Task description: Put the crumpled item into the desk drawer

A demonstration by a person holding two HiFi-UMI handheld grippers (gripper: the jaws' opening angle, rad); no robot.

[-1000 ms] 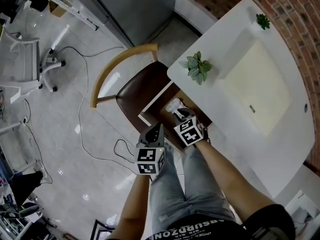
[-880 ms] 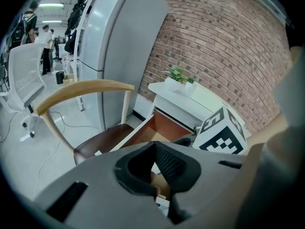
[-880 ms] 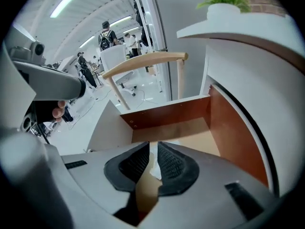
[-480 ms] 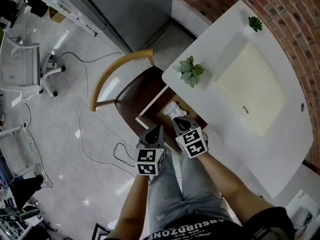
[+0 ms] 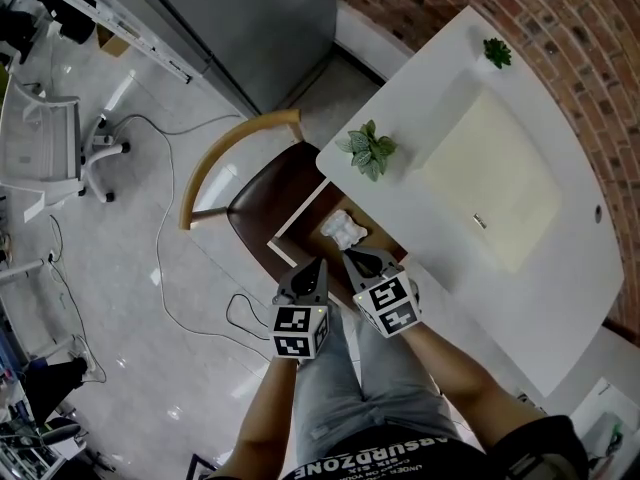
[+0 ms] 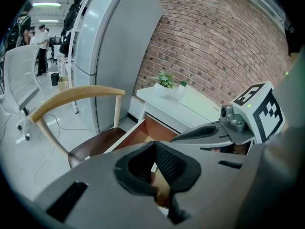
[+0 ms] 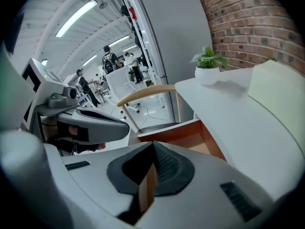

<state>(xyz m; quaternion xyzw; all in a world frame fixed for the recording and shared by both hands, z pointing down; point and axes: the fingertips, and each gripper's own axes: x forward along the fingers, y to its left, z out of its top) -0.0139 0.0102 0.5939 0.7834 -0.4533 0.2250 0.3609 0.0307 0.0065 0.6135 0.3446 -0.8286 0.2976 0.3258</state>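
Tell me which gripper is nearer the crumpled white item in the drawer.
Right. The right gripper hangs over the open drawer, just short of the crumpled item; the left gripper is slightly farther off, by the drawer's front edge.

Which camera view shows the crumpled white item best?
The head view: the crumpled white item lies fully visible inside the open brown desk drawer. Both gripper views show only part of the drawer, not the item.
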